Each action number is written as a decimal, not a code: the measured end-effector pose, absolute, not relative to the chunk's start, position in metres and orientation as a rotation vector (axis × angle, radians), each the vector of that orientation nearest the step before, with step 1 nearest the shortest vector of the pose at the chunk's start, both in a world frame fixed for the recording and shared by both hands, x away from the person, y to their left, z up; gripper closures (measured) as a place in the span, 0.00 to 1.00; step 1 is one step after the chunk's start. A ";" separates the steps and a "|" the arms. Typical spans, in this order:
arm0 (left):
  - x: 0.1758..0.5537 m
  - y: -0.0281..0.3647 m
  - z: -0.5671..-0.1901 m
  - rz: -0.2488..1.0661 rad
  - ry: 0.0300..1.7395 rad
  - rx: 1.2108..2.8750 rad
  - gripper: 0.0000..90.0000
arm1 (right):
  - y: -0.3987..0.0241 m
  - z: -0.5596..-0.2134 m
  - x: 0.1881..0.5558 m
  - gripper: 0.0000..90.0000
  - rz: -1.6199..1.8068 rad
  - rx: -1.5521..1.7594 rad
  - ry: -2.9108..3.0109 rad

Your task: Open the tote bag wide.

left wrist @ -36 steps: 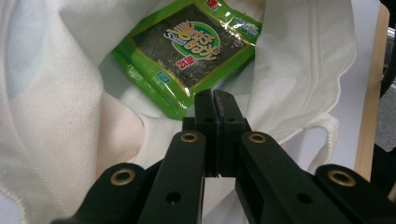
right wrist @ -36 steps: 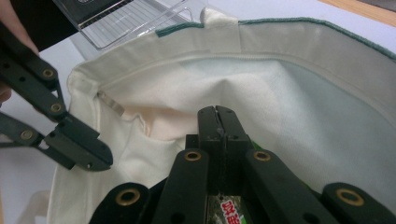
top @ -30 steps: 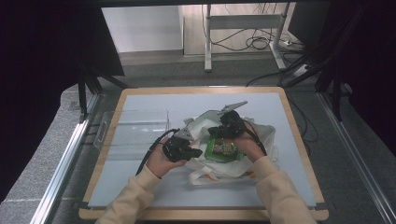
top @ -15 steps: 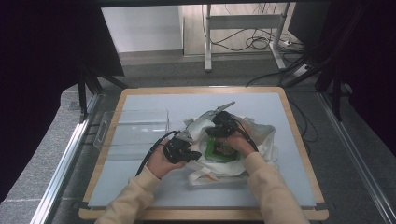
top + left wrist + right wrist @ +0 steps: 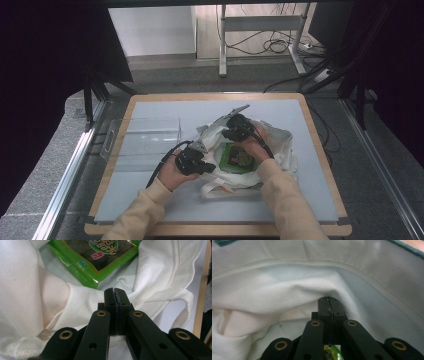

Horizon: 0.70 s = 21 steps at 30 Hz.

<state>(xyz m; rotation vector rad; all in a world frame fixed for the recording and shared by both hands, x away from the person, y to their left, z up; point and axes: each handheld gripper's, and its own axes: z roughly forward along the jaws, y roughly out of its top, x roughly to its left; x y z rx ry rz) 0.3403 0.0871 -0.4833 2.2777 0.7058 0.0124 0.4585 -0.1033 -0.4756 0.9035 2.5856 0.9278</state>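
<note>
Both grippers pinch the white cloth bag's (image 5: pixel 280 145) rim, left gripper (image 5: pixel 115 293) just beside the green packet (image 5: pixel 100 257), right gripper (image 5: pixel 329 302) at the bag's far rim; spread evenly, gently.

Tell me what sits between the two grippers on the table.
In the high view, a green snack packet lies inside the white cloth bag, between the left gripper and the right gripper.

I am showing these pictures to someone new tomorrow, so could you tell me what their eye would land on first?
Most likely the bright green snack packet, lying inside the open white cloth bag at the middle of the blue-grey table mat. Next, the two black grippers at the bag's mouth: the left gripper shut on the near edge of the cloth, the right gripper closed with its tips against the bag's inner wall. A clear plastic tray sits left of the bag.
</note>
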 end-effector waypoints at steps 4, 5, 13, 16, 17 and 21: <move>0.340 0.087 -0.484 0.009 0.703 2.280 1.00 | -0.104 -0.478 0.465 0.99 0.922 0.912 2.571; 0.340 0.087 -0.484 0.010 0.703 2.278 1.00 | -0.104 -0.477 0.465 0.99 0.931 0.922 2.563; 0.341 0.086 -0.486 0.006 0.702 2.286 1.00 | -0.106 -0.481 0.470 0.99 0.953 0.938 2.542; 0.341 0.085 -0.486 0.011 0.700 2.288 1.00 | -0.106 -0.484 0.473 0.99 0.957 0.957 2.531; 0.341 0.085 -0.486 0.011 0.699 2.287 1.00 | -0.106 -0.484 0.473 0.99 0.958 0.964 2.534; 0.341 0.085 -0.486 0.007 0.700 2.286 1.00 | -0.107 -0.481 0.469 0.99 0.957 0.963 2.532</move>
